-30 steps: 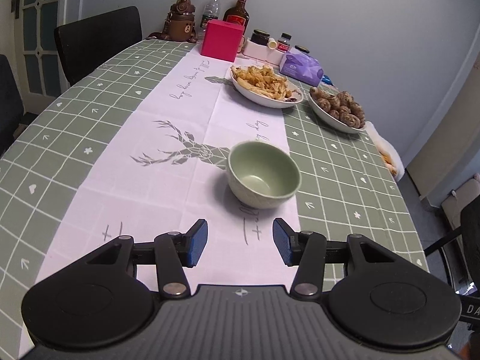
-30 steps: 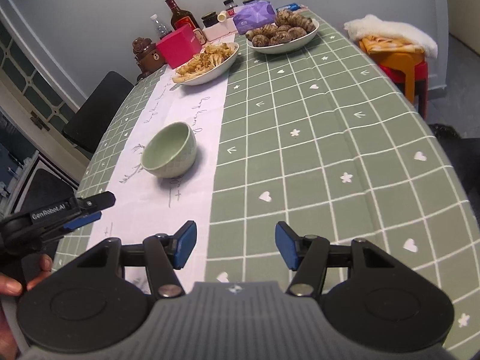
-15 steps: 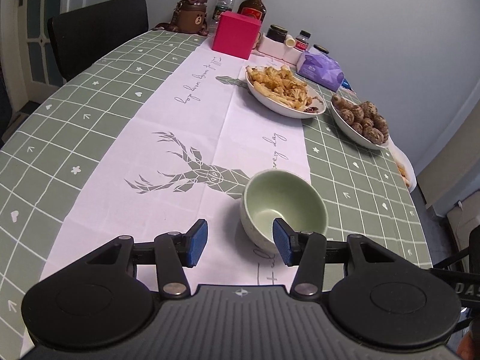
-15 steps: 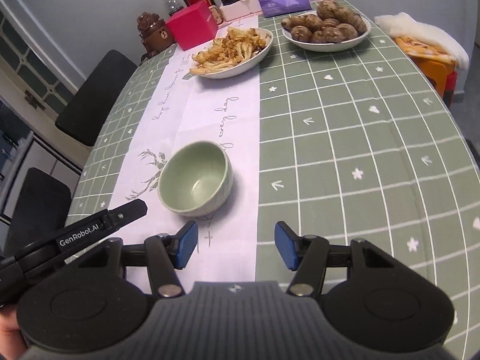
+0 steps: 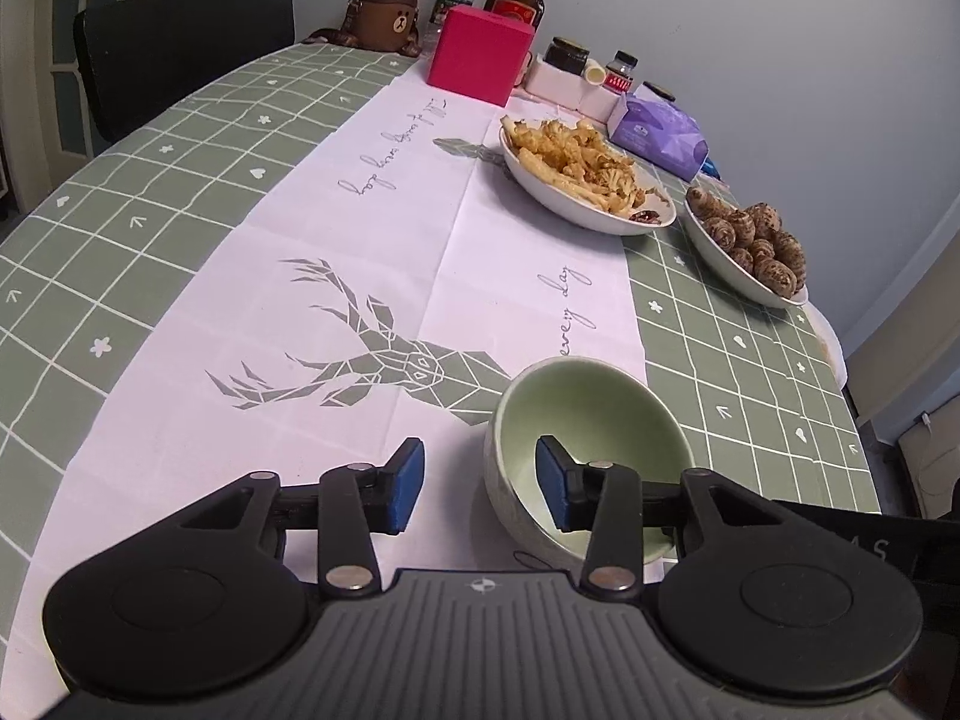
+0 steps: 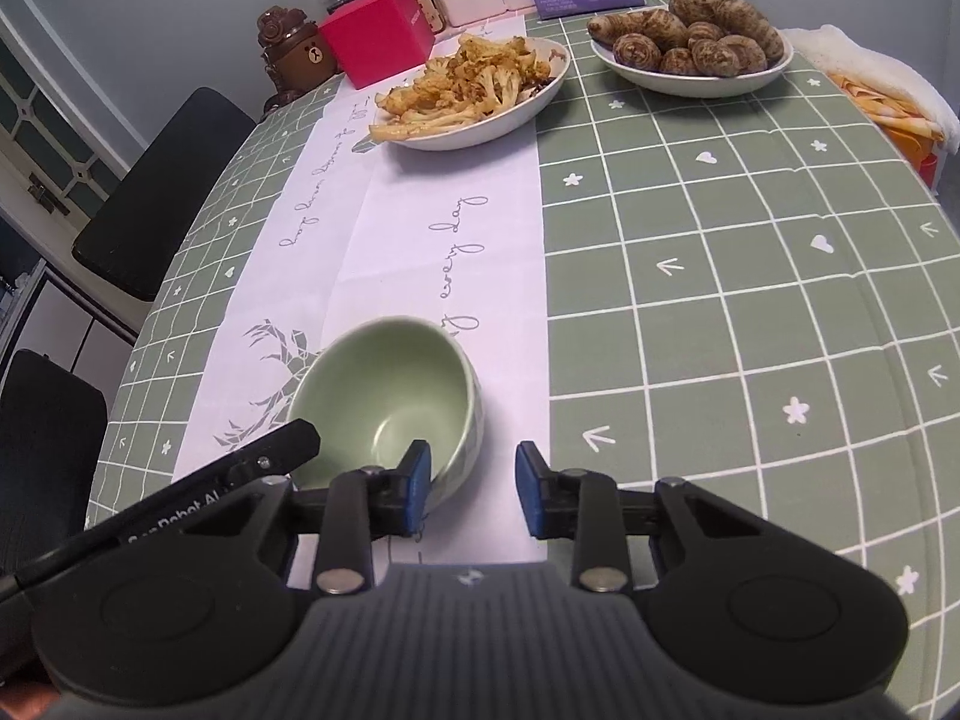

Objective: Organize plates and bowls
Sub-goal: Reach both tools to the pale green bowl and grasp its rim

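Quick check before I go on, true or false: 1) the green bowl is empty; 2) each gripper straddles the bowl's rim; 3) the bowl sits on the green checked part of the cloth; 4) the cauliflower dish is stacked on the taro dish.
1) True: the green bowl holds nothing.
2) True: the left gripper and right gripper each have one finger inside, one outside.
3) False: it sits on the white runner.
4) False: the cauliflower dish and taro dish stand side by side.
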The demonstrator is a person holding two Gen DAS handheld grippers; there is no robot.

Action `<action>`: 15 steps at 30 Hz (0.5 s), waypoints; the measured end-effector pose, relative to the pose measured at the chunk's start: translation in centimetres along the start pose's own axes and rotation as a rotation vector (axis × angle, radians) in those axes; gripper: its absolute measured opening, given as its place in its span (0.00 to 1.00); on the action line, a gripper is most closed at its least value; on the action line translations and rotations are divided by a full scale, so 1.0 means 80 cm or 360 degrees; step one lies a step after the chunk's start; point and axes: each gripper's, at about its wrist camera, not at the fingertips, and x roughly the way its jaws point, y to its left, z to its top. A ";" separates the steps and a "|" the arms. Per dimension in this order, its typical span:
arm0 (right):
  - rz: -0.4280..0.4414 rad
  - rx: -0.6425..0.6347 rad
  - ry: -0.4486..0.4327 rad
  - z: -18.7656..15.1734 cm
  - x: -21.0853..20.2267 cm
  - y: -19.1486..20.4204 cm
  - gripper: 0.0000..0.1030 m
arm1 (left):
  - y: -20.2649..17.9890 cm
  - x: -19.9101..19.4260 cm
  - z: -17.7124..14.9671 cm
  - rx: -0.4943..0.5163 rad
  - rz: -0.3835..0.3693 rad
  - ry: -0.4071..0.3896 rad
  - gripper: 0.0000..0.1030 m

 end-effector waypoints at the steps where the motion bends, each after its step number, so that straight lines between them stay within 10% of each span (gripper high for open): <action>1: 0.0000 0.0005 0.0005 0.000 0.004 0.001 0.27 | 0.000 0.003 0.001 -0.0003 0.0011 0.0008 0.39; 6: 0.0018 0.0028 0.0002 0.000 0.011 0.004 0.14 | -0.006 0.010 0.002 0.0028 -0.0022 0.0030 0.11; 15: -0.0021 0.0035 0.0092 -0.010 -0.001 0.003 0.10 | -0.025 -0.008 -0.010 0.0083 0.0067 0.0117 0.09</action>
